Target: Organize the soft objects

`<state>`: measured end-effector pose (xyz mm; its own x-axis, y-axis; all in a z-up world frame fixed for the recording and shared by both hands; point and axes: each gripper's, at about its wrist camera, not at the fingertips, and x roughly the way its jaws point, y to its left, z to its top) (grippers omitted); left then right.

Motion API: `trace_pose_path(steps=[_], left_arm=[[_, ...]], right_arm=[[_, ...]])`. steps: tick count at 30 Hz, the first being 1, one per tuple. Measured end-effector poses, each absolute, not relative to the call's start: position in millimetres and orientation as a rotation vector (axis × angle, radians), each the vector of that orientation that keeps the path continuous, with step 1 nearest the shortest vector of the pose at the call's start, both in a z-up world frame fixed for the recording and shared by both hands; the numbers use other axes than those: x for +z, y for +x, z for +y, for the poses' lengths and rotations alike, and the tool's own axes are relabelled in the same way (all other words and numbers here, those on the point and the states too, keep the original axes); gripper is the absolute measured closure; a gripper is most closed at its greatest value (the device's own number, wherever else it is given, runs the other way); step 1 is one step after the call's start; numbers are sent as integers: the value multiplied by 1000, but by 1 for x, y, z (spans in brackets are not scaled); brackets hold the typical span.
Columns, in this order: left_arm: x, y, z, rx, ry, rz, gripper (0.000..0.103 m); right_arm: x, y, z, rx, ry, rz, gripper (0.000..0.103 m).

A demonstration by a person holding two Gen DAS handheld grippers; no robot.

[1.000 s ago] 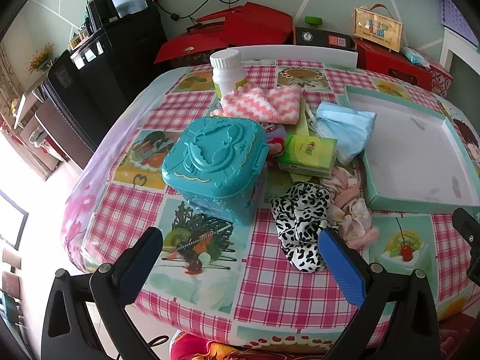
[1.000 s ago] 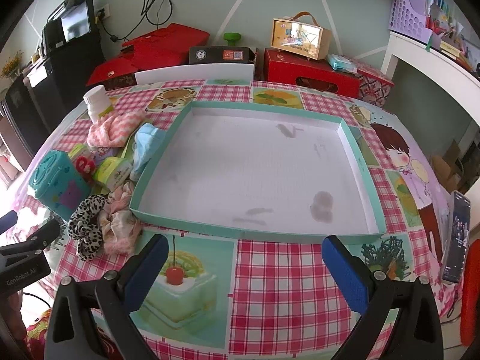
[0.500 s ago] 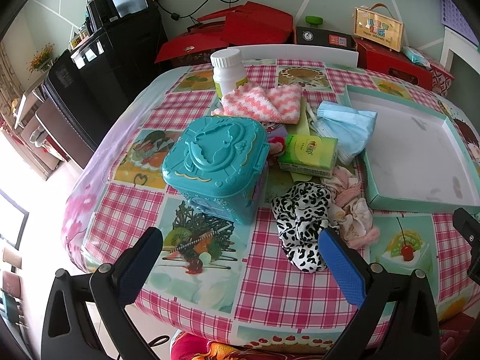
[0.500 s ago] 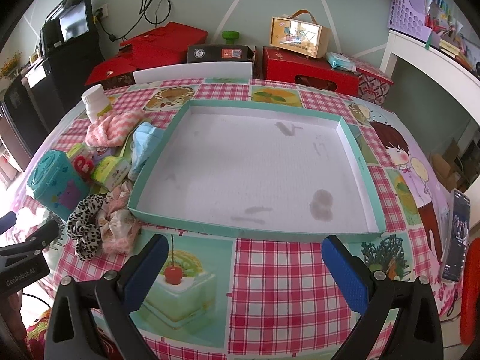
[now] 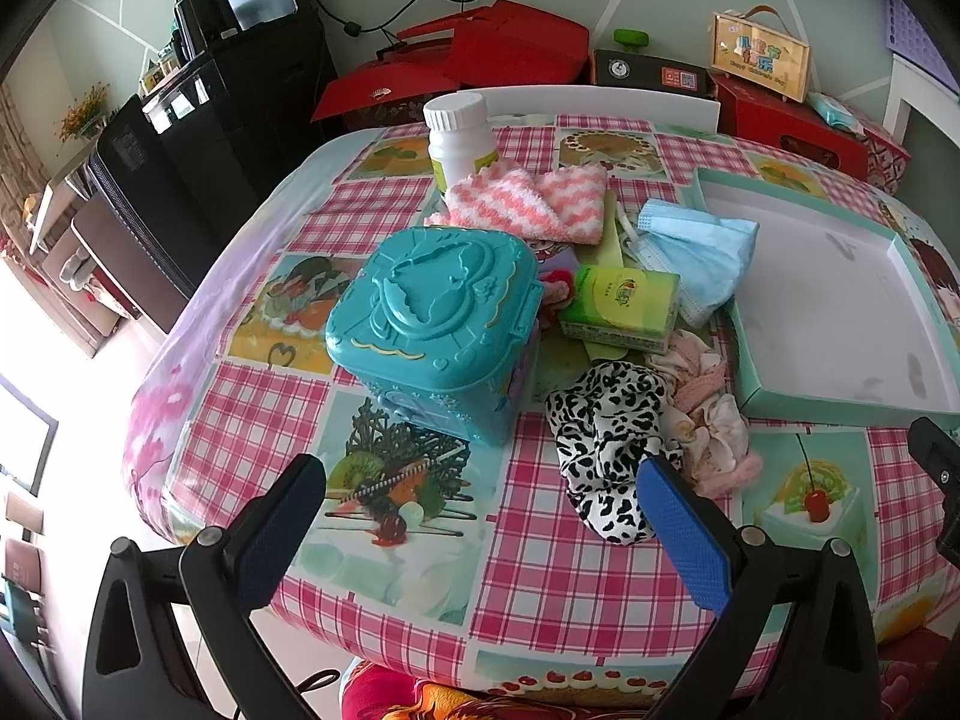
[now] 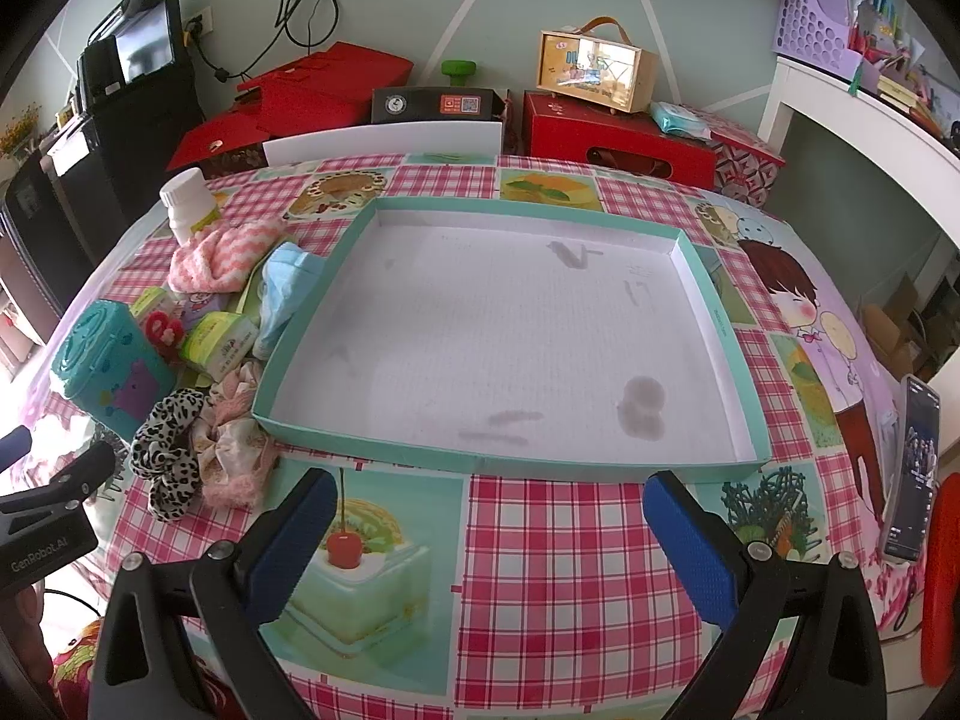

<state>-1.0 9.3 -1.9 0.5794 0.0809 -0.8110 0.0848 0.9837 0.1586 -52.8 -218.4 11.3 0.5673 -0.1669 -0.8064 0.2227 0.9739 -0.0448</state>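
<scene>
In the last second almost nothing changed: both my left gripper [image 5: 480, 528] and right gripper [image 6: 489, 537] kept their jaws wide open and empty, the leopard scrunchie [image 5: 606, 438] lay just ahead of my left jaws, the tray [image 6: 708, 276] was still empty, so sorting had not started.

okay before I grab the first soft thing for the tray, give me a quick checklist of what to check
1. Left gripper open, holding nothing: ok.
2. Right gripper open, holding nothing: ok.
3. Tray free to take items: ok.
4. Leopard scrunchie uncovered, nearest the left gripper: ok.
5. Scrunchie clear of neighbours: not ok, it touches the pink scrunchies.
6. Face mask free to lift: cannot tell, it leans against the tissue pack.
</scene>
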Motion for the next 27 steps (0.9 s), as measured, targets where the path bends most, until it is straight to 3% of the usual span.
trace_pose_path(steps=[27], left_arm=[[11,2,21,-122,60,955,0]], right_arm=[[10,-50,-210,-220,21,956,0]])
